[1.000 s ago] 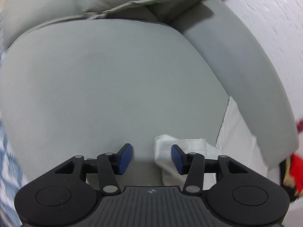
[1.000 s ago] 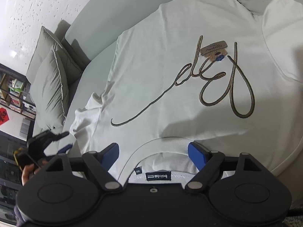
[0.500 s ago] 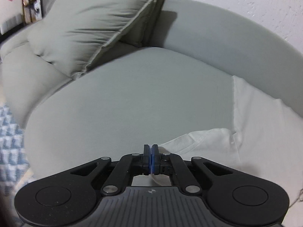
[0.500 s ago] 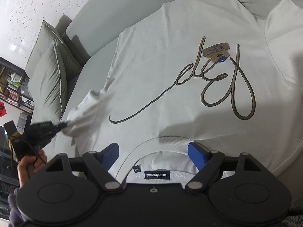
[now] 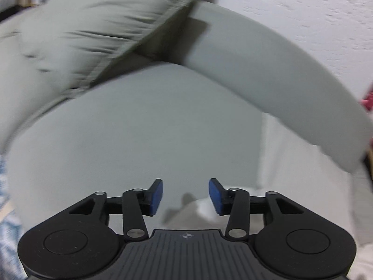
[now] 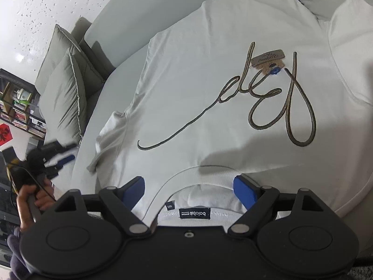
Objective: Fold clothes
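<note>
Released by the left gripper [image 5: 185, 193], whose jaws have just been opening and now stand apart and empty, the sleeve [image 6: 109, 137] lies crumpled on the sofa [image 5: 139, 126]. Right gripper [image 6: 188, 189] jaws gape over the shirt [image 6: 209, 70] collar, gripping nothing.

Motion-blurred cushion [image 5: 93, 30], cropped T-shirt [image 6: 233, 107] hem.

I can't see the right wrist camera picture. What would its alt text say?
A white T-shirt with looping brown script lies spread face up on a pale grey sofa. The right hand-held gripper hangs open over the collar. At far left a hand holds the left hand-held gripper open beside the crumpled sleeve.
</note>
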The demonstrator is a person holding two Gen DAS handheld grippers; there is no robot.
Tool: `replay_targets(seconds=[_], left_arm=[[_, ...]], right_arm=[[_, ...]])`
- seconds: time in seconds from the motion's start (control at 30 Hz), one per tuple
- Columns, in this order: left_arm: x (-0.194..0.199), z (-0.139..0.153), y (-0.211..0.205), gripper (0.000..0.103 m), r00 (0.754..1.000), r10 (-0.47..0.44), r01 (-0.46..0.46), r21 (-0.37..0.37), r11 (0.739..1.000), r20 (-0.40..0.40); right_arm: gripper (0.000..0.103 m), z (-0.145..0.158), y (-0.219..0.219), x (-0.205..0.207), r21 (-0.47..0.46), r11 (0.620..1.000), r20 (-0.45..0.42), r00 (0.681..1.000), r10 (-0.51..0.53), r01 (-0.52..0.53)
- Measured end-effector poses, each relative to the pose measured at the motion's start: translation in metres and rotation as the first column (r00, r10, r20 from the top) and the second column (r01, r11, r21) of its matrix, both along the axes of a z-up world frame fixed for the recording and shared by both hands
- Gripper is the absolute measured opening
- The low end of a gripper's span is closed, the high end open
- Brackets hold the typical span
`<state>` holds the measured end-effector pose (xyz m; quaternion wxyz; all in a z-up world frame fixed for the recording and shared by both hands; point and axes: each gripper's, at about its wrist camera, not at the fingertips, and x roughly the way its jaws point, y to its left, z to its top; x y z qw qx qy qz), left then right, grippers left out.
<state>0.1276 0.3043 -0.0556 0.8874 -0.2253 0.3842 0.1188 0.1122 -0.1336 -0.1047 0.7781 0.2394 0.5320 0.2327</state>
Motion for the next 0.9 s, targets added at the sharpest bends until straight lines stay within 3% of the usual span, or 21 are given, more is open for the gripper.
replay_targets(seconds=[0.07,0.17,0.23,0.33,0.43,0.5,0.57,0.6,0.63,0.73,0.83,0.87,0.9], left_arm=[[0.028,-0.013,0.001,0.058,0.996,-0.058,0.056,-0.028,0.998,-0.064],[0.062,-0.036,0.005,0.057,0.978,-0.108,0.101,-0.045,0.994,-0.178],[0.076,-0.05,0.012,0.057,0.965,-0.133,0.113,-0.103,0.988,-0.226],[0.085,-0.061,0.02,0.057,0.962,-0.198,0.145,-0.268,0.953,-0.185],[0.092,-0.075,0.021,0.055,0.954,-0.261,0.169,-0.456,0.874,-0.146],[0.096,-0.082,0.018,0.05,0.953,-0.259,0.158,-0.467,0.87,-0.16],[0.095,-0.087,0.019,0.036,0.962,-0.227,0.128,-0.483,0.866,-0.153],[0.093,-0.087,0.02,0.028,0.968,-0.202,0.109,-0.476,0.873,-0.147],[0.091,-0.085,0.021,0.012,0.975,-0.174,0.091,-0.46,0.883,-0.14],[0.08,-0.069,0.014,0.009,0.986,-0.139,0.103,-0.318,0.943,-0.094],[0.072,-0.048,-0.002,0.011,0.99,-0.113,0.106,-0.077,0.991,-0.088],[0.07,-0.042,-0.008,0.009,0.991,-0.071,0.076,0.047,0.996,-0.109],[0.068,-0.037,-0.014,0.009,0.992,-0.029,0.049,0.167,0.985,-0.123]], right_arm=[[0.087,0.0,0.002,0.0,-0.005,1.0,0.004,1.0,0.003,-0.003],[0.087,0.001,0.004,-0.001,-0.017,1.0,0.013,1.0,0.015,-0.014],[0.088,0.0,0.004,0.0,-0.015,1.0,0.011,1.0,0.016,-0.016],[0.088,-0.001,0.002,0.001,-0.003,1.0,0.004,1.0,0.013,-0.013],[0.088,-0.001,0.001,0.001,0.004,1.0,0.003,1.0,0.011,-0.011],[0.088,-0.002,0.001,0.002,0.007,1.0,0.003,1.0,0.011,-0.011],[0.088,-0.001,0.001,0.001,0.004,1.0,0.007,1.0,0.014,-0.014],[0.088,-0.001,0.002,0.001,0.003,1.0,0.009,1.0,0.016,-0.016],[0.088,-0.001,0.002,0.001,0.001,1.0,0.011,1.0,0.018,-0.018],[0.088,-0.001,0.002,0.0,-0.003,1.0,0.014,1.0,0.02,-0.02],[0.09,0.0,0.004,-0.001,-0.009,1.0,0.02,0.999,0.027,-0.027],[0.092,0.001,0.005,-0.001,-0.012,0.999,0.022,0.999,0.03,-0.029],[0.093,0.001,0.006,-0.001,-0.018,0.999,0.025,0.999,0.034,-0.033]])
